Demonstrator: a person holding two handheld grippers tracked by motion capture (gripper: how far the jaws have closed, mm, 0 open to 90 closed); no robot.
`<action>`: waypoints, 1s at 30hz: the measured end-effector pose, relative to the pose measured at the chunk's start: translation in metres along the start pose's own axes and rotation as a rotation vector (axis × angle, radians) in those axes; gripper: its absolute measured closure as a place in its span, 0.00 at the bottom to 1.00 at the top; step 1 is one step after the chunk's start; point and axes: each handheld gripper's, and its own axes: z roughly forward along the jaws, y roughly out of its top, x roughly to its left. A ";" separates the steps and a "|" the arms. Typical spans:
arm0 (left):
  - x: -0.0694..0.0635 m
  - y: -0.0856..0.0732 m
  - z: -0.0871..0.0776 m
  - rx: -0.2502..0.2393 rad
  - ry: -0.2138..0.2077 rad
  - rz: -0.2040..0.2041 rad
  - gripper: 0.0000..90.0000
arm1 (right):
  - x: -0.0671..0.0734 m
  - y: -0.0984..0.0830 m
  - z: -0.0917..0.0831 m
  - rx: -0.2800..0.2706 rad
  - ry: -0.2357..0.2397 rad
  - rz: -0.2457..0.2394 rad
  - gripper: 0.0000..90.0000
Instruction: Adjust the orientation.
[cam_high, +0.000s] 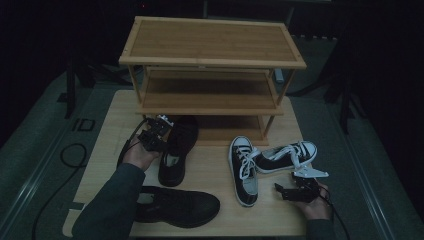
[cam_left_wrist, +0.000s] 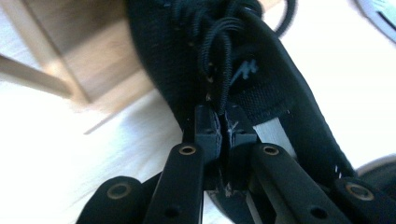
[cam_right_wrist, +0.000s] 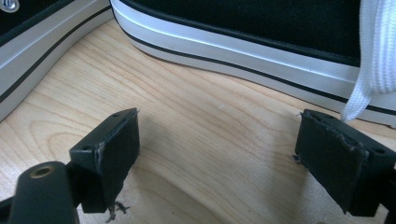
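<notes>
From above, on the wooden table (cam_high: 210, 165), the left gripper (cam_high: 161, 131) sits at the rim of a black shoe (cam_high: 177, 150) lying toe toward the bottom shelf of the bamboo shoe rack (cam_high: 210, 75); a second black shoe (cam_high: 175, 205) lies near the front edge, by the person's left sleeve (cam_high: 112, 205). Right gripper (cam_high: 287, 191) rests low on the table near the front right, jaws apart, just beside two black-and-white sneakers (cam_high: 270, 162), one upright, one tipped on its side. Left gripper view: the left gripper (cam_left_wrist: 224, 130) has its jaws pinched nearly together on the black shoe's collar edge (cam_left_wrist: 243, 84), black laces right above the pads, rack leg and table off to the left. Right gripper view: the right gripper (cam_right_wrist: 224, 144) stands wide with nothing between the pads, bare table under it, white rubber sneaker sole (cam_right_wrist: 233, 46) just ahead, and a white lace end (cam_right_wrist: 373, 56) hanging near the right pad.
</notes>
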 end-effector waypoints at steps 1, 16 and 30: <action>0.004 0.000 -0.001 0.001 0.004 -0.007 0.97 | 0.000 0.000 0.000 0.000 0.000 0.000 0.15; 0.055 -0.027 -0.014 -0.014 0.062 -0.015 0.97 | 0.000 0.000 0.000 0.001 0.000 -0.001 0.15; 0.069 -0.050 -0.025 -0.014 0.065 -0.020 0.97 | 0.000 0.000 0.000 0.000 0.000 -0.001 0.15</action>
